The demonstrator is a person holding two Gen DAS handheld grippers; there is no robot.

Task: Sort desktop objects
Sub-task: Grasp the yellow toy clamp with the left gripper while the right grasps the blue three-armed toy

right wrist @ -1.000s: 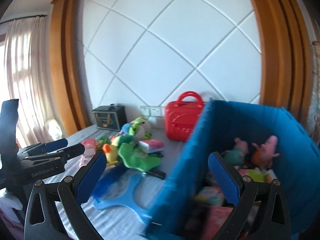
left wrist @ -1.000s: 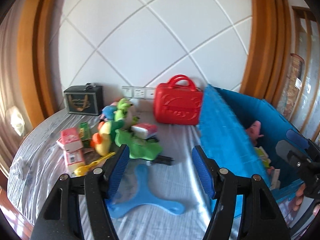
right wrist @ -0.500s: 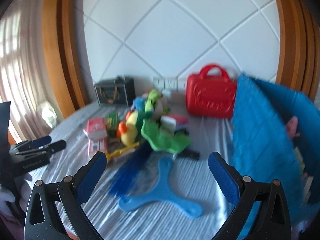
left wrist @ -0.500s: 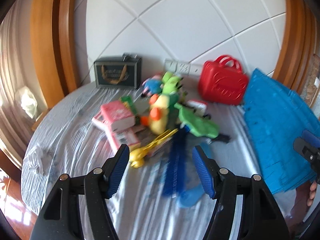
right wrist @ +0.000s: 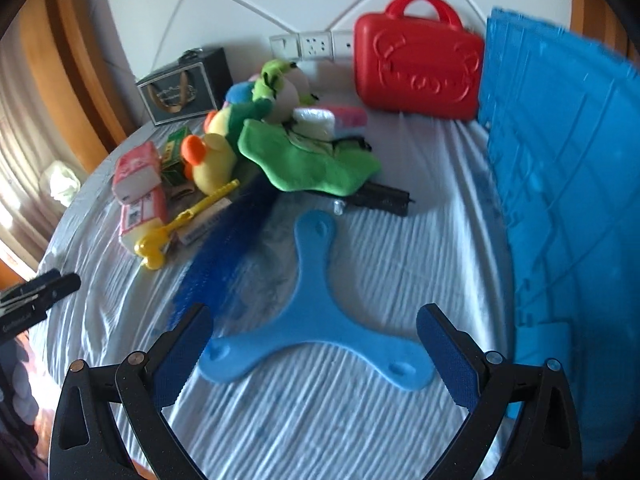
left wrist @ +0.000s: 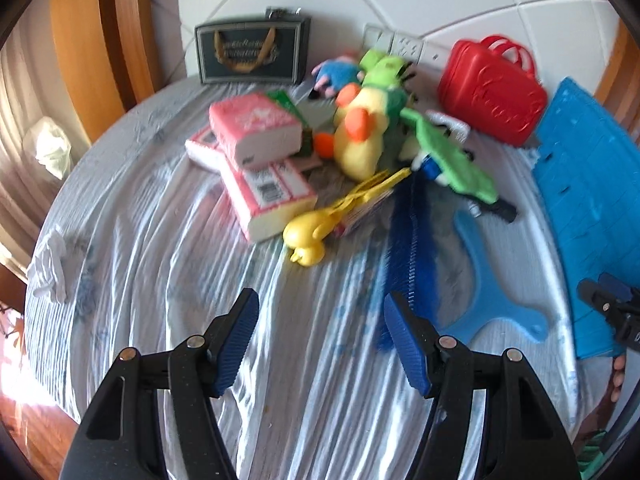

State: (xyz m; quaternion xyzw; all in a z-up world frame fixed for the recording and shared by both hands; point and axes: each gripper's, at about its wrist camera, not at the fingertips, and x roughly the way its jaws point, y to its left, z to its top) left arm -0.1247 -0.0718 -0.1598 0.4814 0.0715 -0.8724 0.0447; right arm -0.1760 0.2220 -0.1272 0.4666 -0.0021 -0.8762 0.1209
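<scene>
The blue three-armed boomerang (right wrist: 316, 320) lies flat on the table (right wrist: 360, 420), just ahead of your right gripper (right wrist: 312, 356). It looks light, thin and stiff (probably slick plastic), so pinch one arm across its width near the tip. Both grippers are spread wide and hold nothing; your left gripper (left wrist: 322, 344) hovers short of the dark blue brush (left wrist: 408, 248).

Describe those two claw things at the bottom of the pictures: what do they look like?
Each is a hand-held gripper: the left and right have black plastic arms with cut-out openings and silver rivets. Their fingers carry ribbed blue pads. White lettering, too small to read fully, marks the left one's side. No cables show.
</scene>
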